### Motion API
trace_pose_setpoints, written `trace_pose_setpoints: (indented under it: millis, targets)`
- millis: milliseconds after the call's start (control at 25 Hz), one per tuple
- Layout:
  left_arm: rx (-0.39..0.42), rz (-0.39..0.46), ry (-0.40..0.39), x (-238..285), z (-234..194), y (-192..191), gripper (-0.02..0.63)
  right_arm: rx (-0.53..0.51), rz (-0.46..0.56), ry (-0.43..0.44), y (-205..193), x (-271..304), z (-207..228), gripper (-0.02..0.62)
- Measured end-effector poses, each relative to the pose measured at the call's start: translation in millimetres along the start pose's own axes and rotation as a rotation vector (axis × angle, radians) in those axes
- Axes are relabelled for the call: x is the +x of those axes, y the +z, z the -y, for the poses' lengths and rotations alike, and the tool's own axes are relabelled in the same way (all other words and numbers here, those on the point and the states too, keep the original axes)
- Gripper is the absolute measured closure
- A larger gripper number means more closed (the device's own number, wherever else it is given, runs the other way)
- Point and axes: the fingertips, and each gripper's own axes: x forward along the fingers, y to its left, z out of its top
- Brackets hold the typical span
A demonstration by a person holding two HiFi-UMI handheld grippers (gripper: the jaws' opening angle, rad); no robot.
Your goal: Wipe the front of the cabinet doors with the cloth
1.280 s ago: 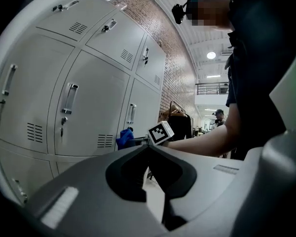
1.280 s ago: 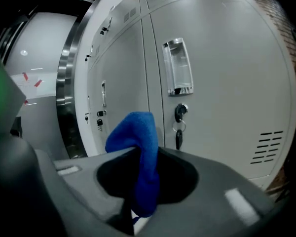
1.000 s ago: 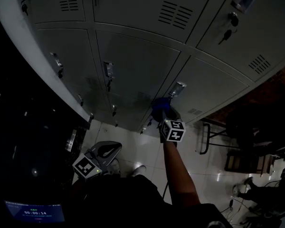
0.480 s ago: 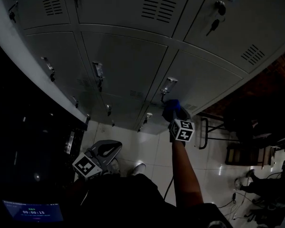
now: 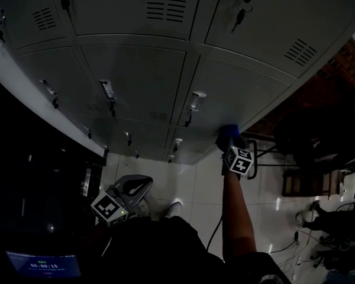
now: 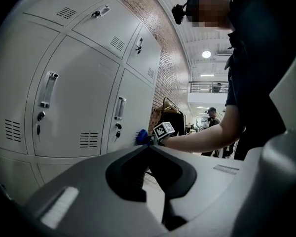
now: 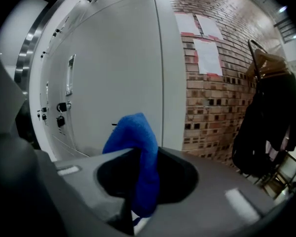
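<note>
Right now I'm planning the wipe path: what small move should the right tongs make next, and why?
Probably sweep the blue cloth left across the door: the right tongs, shut on it, sit by the door's right edge, so most of the door lies leftward.

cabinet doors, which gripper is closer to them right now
Right. The right gripper holds the blue cloth up at the cabinet doors, by the lower right door's edge. The left gripper hangs low beside the person's body, well back from them.
</note>
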Motion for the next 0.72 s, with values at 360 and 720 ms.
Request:
trace_pose_setpoints:
  millis: [360, 720]
  targets:
    - [0.007, -0.005, -0.016, 9.5, 10.7, 1.0, 0.606, 0.043, 0.000, -0.073, -5.6, -13.3, 40.3, 0.528]
    - [0.016, 0.005, -0.022, 13.6, 10.9, 8.4, 0.606, -0.016, 0.121, 0.096, 23.1, -58.2, -16.0, 0.528]
